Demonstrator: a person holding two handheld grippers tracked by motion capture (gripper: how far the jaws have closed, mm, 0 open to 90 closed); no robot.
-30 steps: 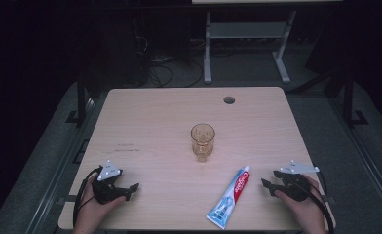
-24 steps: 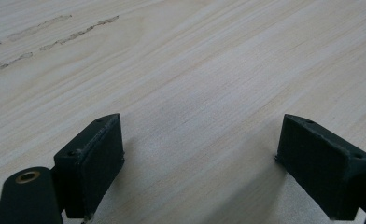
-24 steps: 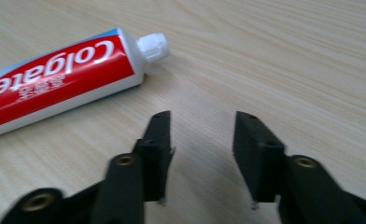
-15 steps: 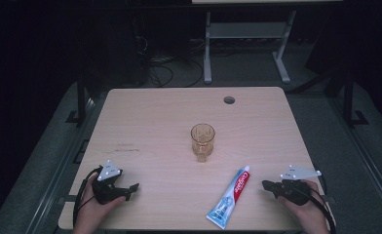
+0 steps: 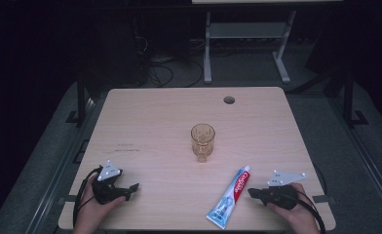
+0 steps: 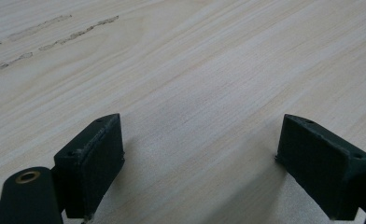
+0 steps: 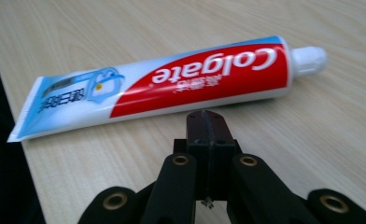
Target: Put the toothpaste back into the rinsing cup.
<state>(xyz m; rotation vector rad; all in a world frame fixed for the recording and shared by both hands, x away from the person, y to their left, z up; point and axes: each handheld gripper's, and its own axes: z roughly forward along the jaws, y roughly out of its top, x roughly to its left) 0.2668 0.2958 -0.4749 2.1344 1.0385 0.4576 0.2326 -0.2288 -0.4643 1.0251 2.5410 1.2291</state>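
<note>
The toothpaste tube [image 5: 230, 196] lies flat on the tabletop [image 5: 155, 122] near the front edge, right of centre, w/ its white cap aimed up toward the amber glass [image 5: 202, 140] and its crimped blue end almost at the tabletop's front edge. The right gripper [image 5: 255, 193] sits low by the front right corner, held in the person's right hand [image 5: 296, 214], tip aimed at the tube & just beside it — apart, not touching. In the right gripper view its fingers [image 7: 208, 122] are pressed together w/ nothing between them, and the tube [image 7: 172, 86] lies crosswise right ahead of the tip, red "Colgate" print upside down, cap [image 7: 308, 59] to the right of that view. The left gripper [image 5: 128, 188] rests at the front left of the tabletop in the left hand [image 5: 92, 212], well apart from the tube; in the left gripper view its fingers [image 6: 95, 158] stand wide apart over bare wood, holding nothing. The glass stands upright about mid-tabletop, between the two grippers & farther back, near the tube's cap but not touching. A round cable hole [image 5: 229, 100] sits near the far edge. Faint scuff marks [image 5: 123, 147] show on the left side of the wood — the same marks appear at top left in the left gripper view.
</note>
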